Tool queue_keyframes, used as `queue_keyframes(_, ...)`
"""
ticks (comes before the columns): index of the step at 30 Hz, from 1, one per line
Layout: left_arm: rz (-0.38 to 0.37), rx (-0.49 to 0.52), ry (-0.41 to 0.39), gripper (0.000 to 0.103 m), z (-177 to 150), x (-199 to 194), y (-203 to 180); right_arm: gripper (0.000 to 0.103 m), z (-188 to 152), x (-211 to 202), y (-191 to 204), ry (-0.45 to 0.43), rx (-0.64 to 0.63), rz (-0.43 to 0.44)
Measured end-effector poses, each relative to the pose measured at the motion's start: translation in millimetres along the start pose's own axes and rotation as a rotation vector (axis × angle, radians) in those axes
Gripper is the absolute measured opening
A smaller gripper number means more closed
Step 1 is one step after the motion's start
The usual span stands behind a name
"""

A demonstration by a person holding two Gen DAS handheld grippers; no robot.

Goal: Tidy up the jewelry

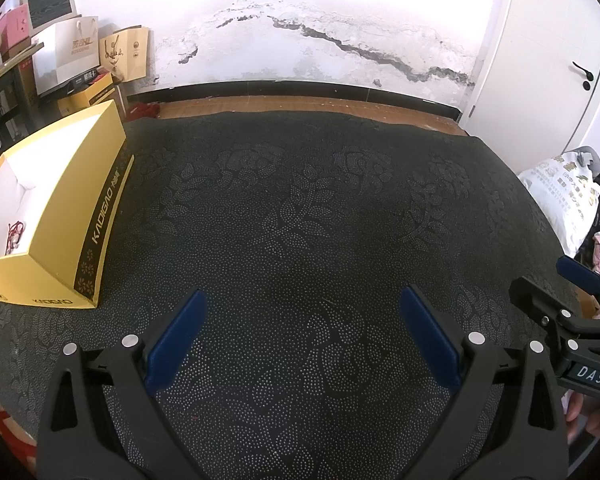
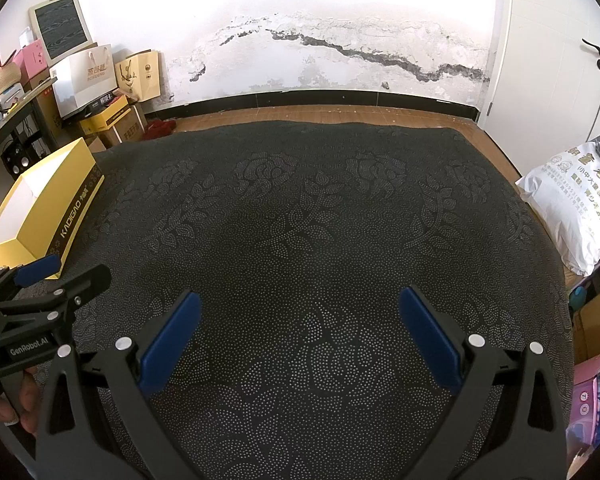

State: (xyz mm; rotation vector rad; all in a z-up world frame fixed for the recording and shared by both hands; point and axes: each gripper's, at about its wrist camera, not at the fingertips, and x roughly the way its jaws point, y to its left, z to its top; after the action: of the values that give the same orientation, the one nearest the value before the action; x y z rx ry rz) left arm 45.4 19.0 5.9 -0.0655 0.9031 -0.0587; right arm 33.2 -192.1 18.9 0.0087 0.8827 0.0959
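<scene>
Two hand-held grippers hover over a dark cloth [image 1: 300, 220] patterned with dotted flowers. The left gripper [image 1: 302, 320] has its blue-padded jaws spread wide, with nothing between them. The right gripper [image 2: 300, 320] is likewise wide apart and holds nothing. Each one also appears at the edge of the other's view, side by side and apart.

A yellow box [image 1: 66, 216] with its lid off sits on the cloth at the far left, ahead of the left gripper. Inside it, on the white lining near the front corner, lies a small piece of jewelry [image 1: 15, 236] with a red cord; its details are too small to make out.

Beyond the cloth are a wooden floor [image 2: 320, 116], a white wall [image 2: 300, 40] with peeling paint, paper bags [image 1: 100, 48] stacked at the left, and a white door [image 2: 560, 40] at the right
</scene>
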Motion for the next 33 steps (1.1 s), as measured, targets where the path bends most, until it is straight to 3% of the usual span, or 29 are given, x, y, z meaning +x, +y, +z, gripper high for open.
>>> queue_keyframes(33, -0.004, -0.011, 0.033, 0.095, -1.0, 3.0, 4.1, 0.096, 3.8, -2.1, 2.4, -0.005, 0.003, 0.0)
